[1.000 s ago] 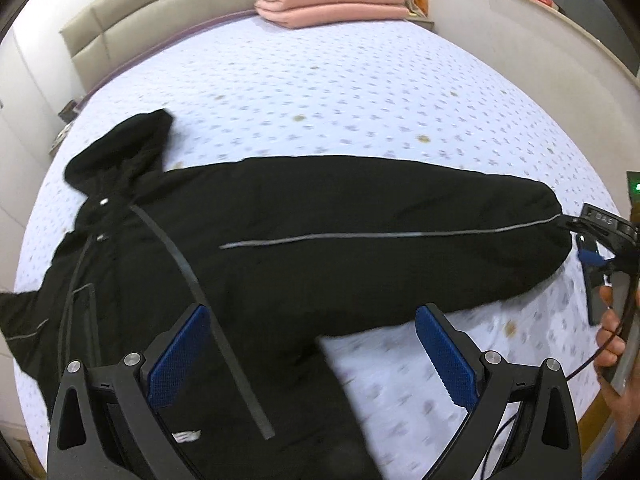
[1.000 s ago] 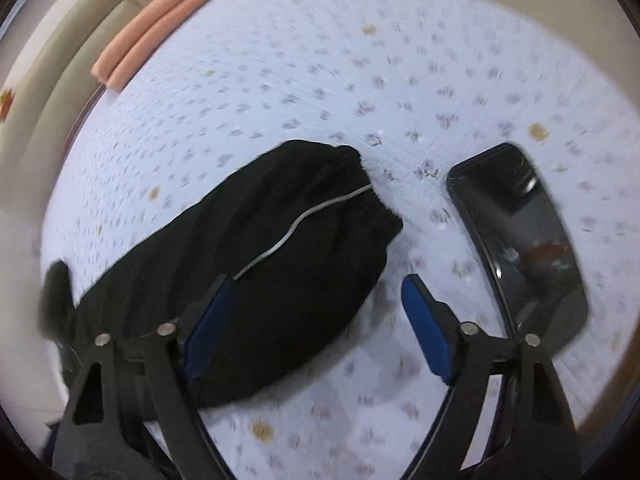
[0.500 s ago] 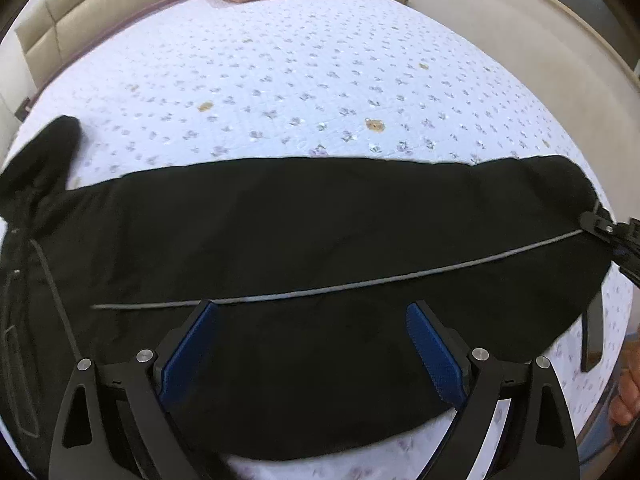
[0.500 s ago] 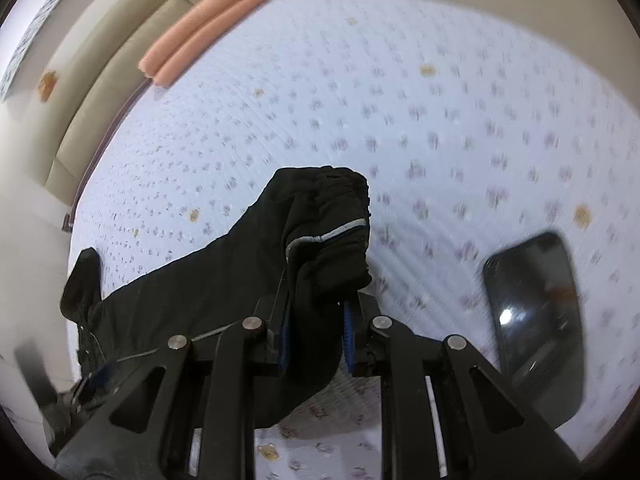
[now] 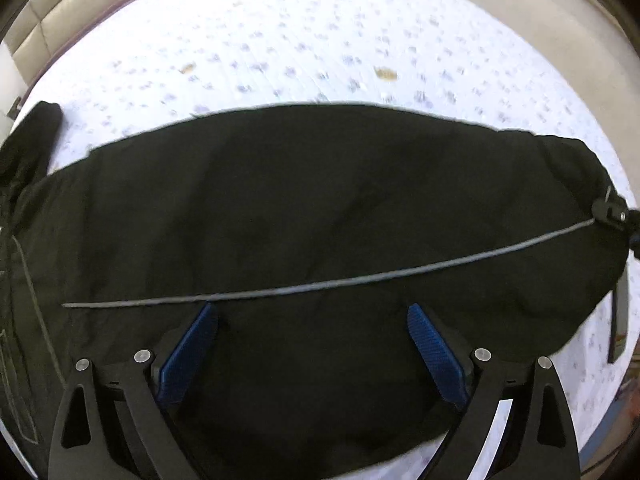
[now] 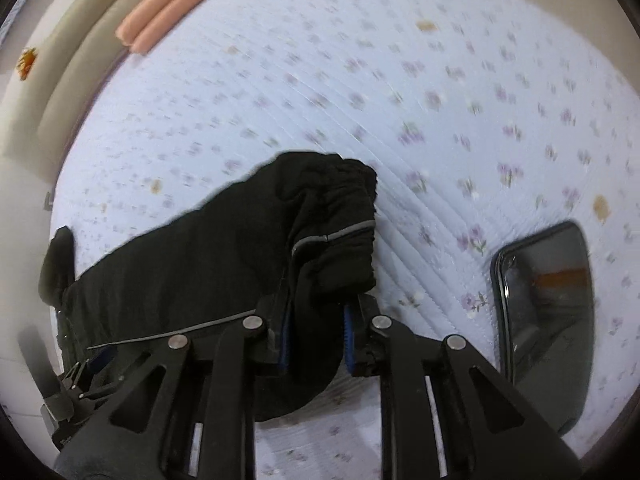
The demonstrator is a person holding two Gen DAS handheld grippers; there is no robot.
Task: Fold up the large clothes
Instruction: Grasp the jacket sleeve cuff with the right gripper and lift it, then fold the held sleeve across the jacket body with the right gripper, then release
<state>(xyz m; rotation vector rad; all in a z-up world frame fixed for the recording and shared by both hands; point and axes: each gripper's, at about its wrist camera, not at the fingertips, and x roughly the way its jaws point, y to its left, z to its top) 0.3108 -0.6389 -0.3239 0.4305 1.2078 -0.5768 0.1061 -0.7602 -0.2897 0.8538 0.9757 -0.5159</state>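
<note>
- Right wrist view: the right gripper [image 6: 316, 328] has just been closing and now clamps the sleeve cuff [image 6: 340, 236] of the black jacket [image 5: 312, 220], which was lying free a second ago; the sleeve looks ready to fold inward
- Left gripper [image 5: 312, 332] has dropped over the sleeve's middle, jaws wide, holding nothing
- Jacket lies spread on the floral bedspread [image 6: 400, 80] (pink folded bedding [image 6: 176, 8] far off); a phone [image 6: 548, 304] lies near the cuff, possibly in the way
</note>
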